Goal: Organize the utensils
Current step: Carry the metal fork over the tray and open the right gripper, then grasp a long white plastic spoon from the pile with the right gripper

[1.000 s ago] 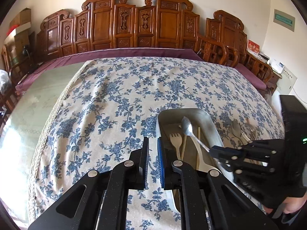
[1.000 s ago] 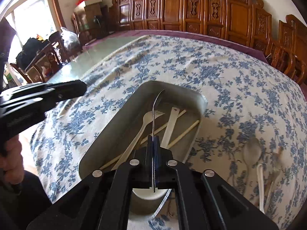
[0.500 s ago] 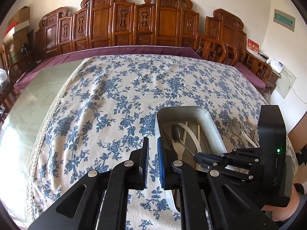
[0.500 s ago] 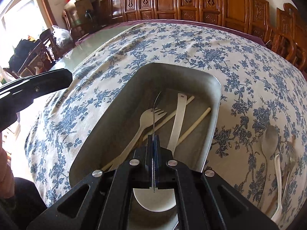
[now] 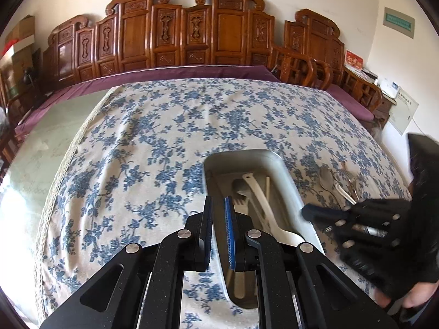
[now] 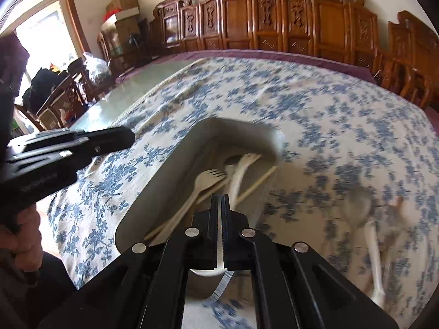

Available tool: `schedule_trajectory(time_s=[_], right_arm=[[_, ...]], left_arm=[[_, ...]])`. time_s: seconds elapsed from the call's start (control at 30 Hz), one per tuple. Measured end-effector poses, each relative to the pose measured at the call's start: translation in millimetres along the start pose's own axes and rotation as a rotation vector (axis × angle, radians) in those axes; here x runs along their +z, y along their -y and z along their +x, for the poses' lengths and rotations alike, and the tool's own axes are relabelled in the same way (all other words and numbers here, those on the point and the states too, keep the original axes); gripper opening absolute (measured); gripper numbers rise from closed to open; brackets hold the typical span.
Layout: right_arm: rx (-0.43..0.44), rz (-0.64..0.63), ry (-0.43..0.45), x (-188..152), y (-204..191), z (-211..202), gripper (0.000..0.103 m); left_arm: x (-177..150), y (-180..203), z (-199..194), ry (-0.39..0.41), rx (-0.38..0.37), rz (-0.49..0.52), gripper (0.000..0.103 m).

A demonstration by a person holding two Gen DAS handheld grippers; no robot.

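Observation:
A grey metal tray (image 5: pixel 288 175) (image 6: pixel 175 175) lies on the floral cloth. In it are a metal spoon (image 5: pixel 239 187), a pale fork (image 6: pixel 208 178), a white spatula (image 5: pixel 258 189) and chopsticks (image 6: pixel 258 183). Loose on the cloth right of the tray lie a metal spoon (image 5: pixel 326 178) (image 6: pixel 356 205), a white-handled utensil (image 6: pixel 374 255) and more cutlery. My right gripper (image 6: pixel 221 205) (image 5: pixel 310 211) hovers over the tray's near right rim, its jaws nearly closed and empty. My left gripper (image 5: pixel 218 208) (image 6: pixel 123 137) hangs over the tray's left rim, narrowly open and empty.
Carved wooden chairs (image 5: pixel 192 35) line the far side of the table. The bare glass tabletop (image 5: pixel 49 137) shows left of the cloth. Boxes (image 6: pixel 122 8) and bags stand by a window at the far left.
My right gripper lowered the metal spoon into the tray, let it go, and pulled back to the right. My left gripper stayed put.

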State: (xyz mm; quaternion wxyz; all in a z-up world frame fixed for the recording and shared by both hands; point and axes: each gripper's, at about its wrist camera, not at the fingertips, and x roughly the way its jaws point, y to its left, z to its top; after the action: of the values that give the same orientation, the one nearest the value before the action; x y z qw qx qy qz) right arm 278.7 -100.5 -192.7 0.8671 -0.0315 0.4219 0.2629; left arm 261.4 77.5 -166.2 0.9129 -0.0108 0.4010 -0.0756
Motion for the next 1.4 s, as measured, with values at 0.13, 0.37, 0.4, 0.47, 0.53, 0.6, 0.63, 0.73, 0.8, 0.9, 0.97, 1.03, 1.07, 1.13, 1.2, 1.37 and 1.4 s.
schedule_trajectory(time_s=[0.13,0.37,0.4,0.47,0.53,0.6,0.63,0.73,0.8,0.9,0.97,1.03,1.07,1.13,1.2,1.37,1.4], right_arm=[[-0.054,-0.004,0.016,-11,28,-27,0.004],[-0.167,0.029,0.012,-38,93,-60,0.004],[-0.179,0.036,0.011,-40,101,-63,0.004],[-0.221,0.043,0.003,-48,121,-68,0.004],[-0.252,0.050,-0.008,-55,137,-69,0.004],[-0.263,0.057,-0.015,-61,148,-68,0.005],[-0.265,0.062,-0.020,-64,154,-66,0.008],[-0.250,0.063,-0.026,-72,160,-60,0.011],[-0.228,0.063,-0.030,-75,160,-52,0.011],[-0.193,0.052,-0.046,-78,154,-40,0.011],[-0.176,0.035,-0.060,-79,149,-32,0.011],[-0.161,0.023,-0.081,-80,145,-25,0.011],[-0.162,0.018,-0.093,-81,144,-22,0.011],[-0.189,0.009,-0.119,-82,143,-17,0.012],[-0.201,0.015,-0.128,-85,144,-15,0.013],[-0.180,0.039,-0.143,-90,148,-18,0.013],[-0.174,0.047,-0.145,-90,149,-18,0.013]], left_arm=[[2,18,1,-0.003,-0.020,0.020,0.008],[2,52,4,-0.006,-0.047,0.047,0.014],[1,57,4,-0.004,-0.052,0.050,0.017],[0,67,6,-0.002,-0.060,0.062,0.028],[-2,78,7,-0.003,-0.068,0.079,0.032],[-3,86,8,0.001,-0.071,0.095,0.038],[-4,90,8,0.003,-0.074,0.103,0.038],[-7,103,11,0.000,-0.080,0.125,0.038],[-10,110,13,-0.004,-0.087,0.133,0.038],[-14,120,16,-0.013,-0.091,0.153,0.038],[-17,126,17,-0.016,-0.094,0.166,0.038],[-20,131,20,-0.022,-0.098,0.176,0.038],[-21,132,21,-0.024,-0.099,0.177,0.038],[-22,135,24,-0.033,-0.103,0.182,0.038],[-24,138,26,-0.039,-0.102,0.190,0.038],[-28,147,30,-0.049,-0.103,0.212,0.038],[-29,148,31,-0.050,-0.103,0.215,0.038]])
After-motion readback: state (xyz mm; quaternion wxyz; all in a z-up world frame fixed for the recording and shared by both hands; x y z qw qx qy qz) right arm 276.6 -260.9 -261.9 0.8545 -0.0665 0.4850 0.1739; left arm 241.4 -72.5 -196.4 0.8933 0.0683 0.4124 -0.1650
